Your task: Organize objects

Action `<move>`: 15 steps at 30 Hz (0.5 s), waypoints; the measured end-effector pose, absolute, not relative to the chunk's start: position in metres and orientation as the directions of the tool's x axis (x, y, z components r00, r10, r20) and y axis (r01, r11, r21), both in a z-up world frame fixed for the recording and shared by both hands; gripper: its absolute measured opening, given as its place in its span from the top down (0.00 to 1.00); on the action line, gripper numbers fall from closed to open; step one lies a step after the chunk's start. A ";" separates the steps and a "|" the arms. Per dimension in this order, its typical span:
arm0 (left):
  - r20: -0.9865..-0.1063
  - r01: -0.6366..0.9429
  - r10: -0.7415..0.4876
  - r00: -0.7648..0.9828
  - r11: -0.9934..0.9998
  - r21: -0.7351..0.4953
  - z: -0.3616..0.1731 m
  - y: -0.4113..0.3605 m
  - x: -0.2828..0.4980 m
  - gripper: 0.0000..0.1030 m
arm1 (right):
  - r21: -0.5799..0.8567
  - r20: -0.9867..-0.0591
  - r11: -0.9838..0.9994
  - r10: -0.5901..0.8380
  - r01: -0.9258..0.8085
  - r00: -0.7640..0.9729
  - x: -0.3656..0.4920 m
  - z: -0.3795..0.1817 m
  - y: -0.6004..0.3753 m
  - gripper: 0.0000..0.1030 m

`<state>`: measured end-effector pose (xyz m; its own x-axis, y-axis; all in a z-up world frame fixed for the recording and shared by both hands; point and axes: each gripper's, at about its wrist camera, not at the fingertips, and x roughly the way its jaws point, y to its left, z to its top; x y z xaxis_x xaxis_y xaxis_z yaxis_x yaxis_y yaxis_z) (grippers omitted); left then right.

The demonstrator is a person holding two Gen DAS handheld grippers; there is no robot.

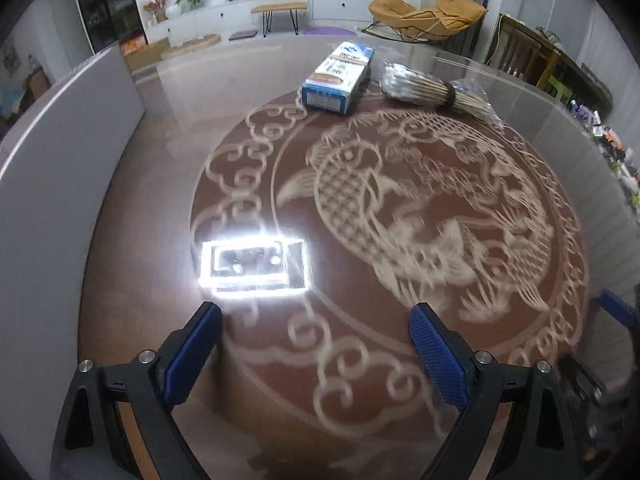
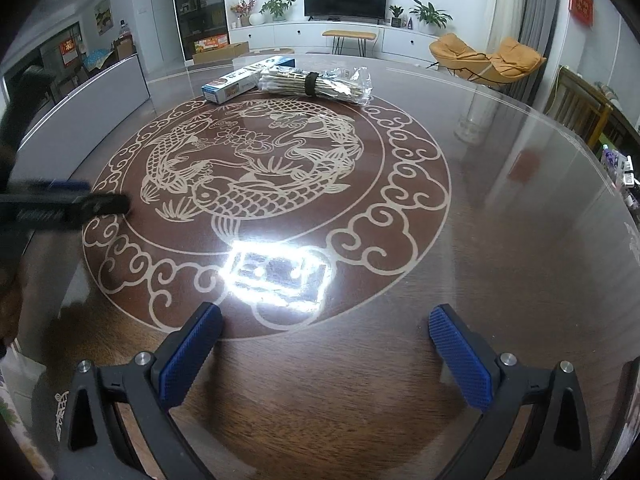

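Left wrist view: left gripper [image 1: 316, 320] jaws spread, empty; right gripper [image 2: 326, 322] likewise. Well ahead of both jaws, blue box [image 1: 340, 78] lies just beside bundled cotton swabs [image 1: 432, 90] on the counter [image 1: 120, 200].

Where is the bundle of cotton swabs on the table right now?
The bundle of cotton swabs lies at the table's far side, beyond the fish design, immediately right of the blue-and-white box in both wrist views.

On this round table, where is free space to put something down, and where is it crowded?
Free: the fish pattern area between both open grippers and the blue box. Also the plain wood right of the pattern. Crowded: the far edge, where the box and the cotton swab bundle lie together.
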<state>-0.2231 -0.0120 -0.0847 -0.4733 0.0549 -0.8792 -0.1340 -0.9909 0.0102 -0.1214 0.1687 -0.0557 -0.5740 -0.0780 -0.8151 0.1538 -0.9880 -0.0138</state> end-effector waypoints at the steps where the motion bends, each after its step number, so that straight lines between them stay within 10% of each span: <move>1: -0.877 -0.137 0.060 -0.476 -0.991 0.007 -0.087 -0.012 -0.229 0.00 | -0.014 -0.815 -0.988 -0.077 0.154 -0.574 -0.121 -0.056 0.169 0.00; 15: -0.849 -0.205 0.105 -0.518 -0.979 0.004 -0.080 -0.003 -0.319 0.00 | -0.014 -0.815 -0.988 -0.078 0.154 -0.574 -0.121 -0.056 0.168 0.00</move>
<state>-0.3187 -0.0027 -0.0803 -0.5185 0.1054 -0.8486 -0.2051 -0.9787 0.0037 -0.1214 0.1683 -0.0560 -0.5740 -0.0778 -0.8151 0.1540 -0.9880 -0.0142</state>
